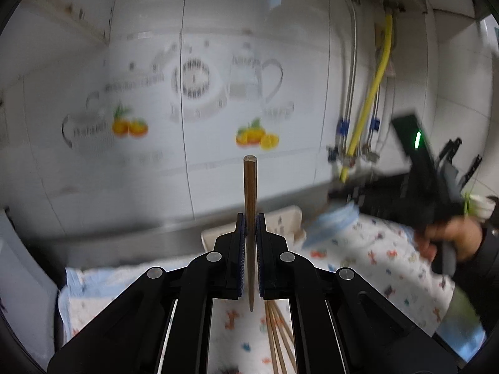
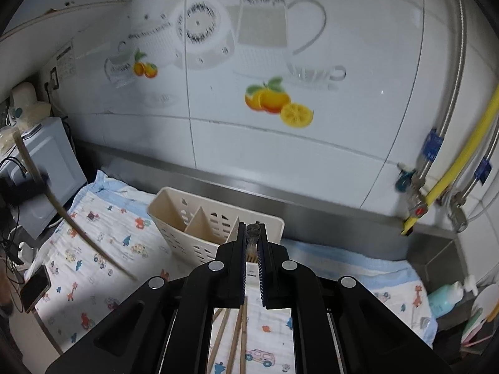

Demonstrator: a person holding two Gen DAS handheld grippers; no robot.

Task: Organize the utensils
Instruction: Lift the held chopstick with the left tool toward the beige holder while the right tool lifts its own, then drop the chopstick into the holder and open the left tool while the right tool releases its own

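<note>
My left gripper (image 1: 249,224) is shut on a brown chopstick (image 1: 249,187) that stands upright between the blue pads, raised above the cloth. Several loose chopsticks (image 1: 277,336) lie on the cloth under it. In the right wrist view my right gripper (image 2: 253,233) is shut on a thin chopstick (image 2: 253,230) whose dark end pokes out between the pads. More chopsticks (image 2: 232,336) lie below. A cream slotted utensil holder (image 2: 187,218) with dividers stands just beyond the right gripper. The left gripper's chopstick (image 2: 78,227) shows blurred at the left.
A patterned cloth (image 2: 103,249) covers the counter in front of a steel ledge and a tiled wall. A grey appliance (image 2: 46,168) and a phone (image 2: 34,286) sit at the left. A yellow hose (image 2: 461,155), pipes and a bottle (image 2: 446,299) are at the right. A hand (image 1: 452,240) holds the right gripper.
</note>
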